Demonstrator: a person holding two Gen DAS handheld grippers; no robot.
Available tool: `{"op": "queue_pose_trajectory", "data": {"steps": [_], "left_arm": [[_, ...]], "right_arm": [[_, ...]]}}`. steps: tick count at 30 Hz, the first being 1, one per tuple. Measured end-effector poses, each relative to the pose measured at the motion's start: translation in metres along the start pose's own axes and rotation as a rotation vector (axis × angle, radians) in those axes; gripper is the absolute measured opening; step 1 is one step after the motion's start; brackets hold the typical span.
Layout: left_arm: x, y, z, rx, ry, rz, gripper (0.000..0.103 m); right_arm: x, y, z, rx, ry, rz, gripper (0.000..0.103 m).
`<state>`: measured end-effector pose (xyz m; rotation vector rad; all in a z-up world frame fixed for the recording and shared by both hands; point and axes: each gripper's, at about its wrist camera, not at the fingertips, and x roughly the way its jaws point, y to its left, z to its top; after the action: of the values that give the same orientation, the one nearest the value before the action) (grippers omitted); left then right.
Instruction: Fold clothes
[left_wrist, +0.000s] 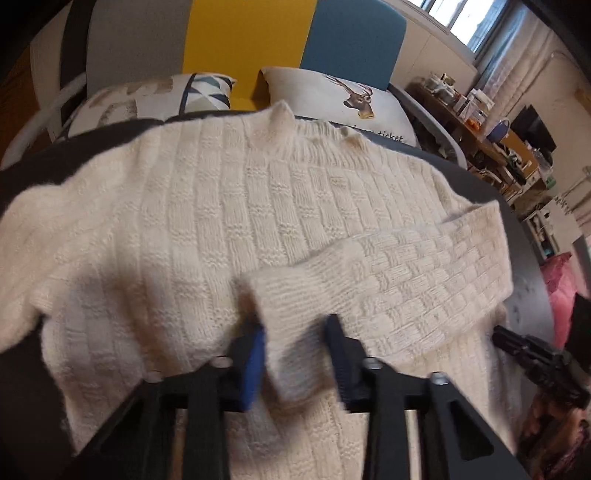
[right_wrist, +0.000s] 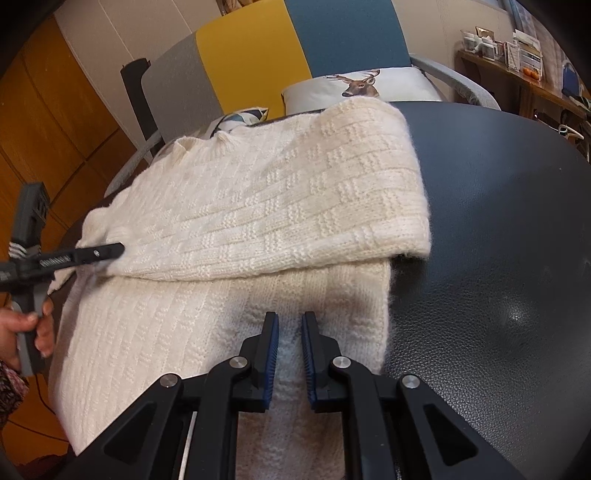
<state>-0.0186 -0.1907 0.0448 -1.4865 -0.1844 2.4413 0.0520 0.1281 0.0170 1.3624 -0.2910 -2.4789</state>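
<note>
Soft indoor light, blurred fisheye edges

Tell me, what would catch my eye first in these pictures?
A cream knitted sweater lies spread on a dark round table, one sleeve folded across its body. The left tool has the sleeve's cuff between its blue pads, while the right tool pinches the sweater's near edge. Behind stand a deer cushion and a grey, yellow and blue backrest.

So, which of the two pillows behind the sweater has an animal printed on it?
The white pillow on the right, before the blue panel: it bears a deer head. The other pillow, to its left, shows only triangles.
</note>
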Motion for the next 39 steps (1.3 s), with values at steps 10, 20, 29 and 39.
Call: {"op": "queue_pose_trajectory", "data": {"steps": [10,20,29,39], "left_arm": [[-0.055,-0.003,0.027,-0.048,-0.119,-0.146,0.007],[-0.106,0.026,0.065,-0.102,-0.228,-0.152,0.007],[-0.058,0.061,0.040,-0.164,-0.141,-0.081,0.007],[-0.012,0.083,-0.001,-0.250,-0.129,-0.058,0.009]], "right_arm": [[-0.001,0.005,0.016,-0.081,-0.005,-0.037,0.004],[0.024,-0.005,0.052,-0.067,-0.007,-0.124,0.004],[0.022,-0.024,0.060,0.004,-0.062,-0.185,0.000],[0.003,-0.044,0.043,0.143,-0.081,-0.151,0.000]]}}
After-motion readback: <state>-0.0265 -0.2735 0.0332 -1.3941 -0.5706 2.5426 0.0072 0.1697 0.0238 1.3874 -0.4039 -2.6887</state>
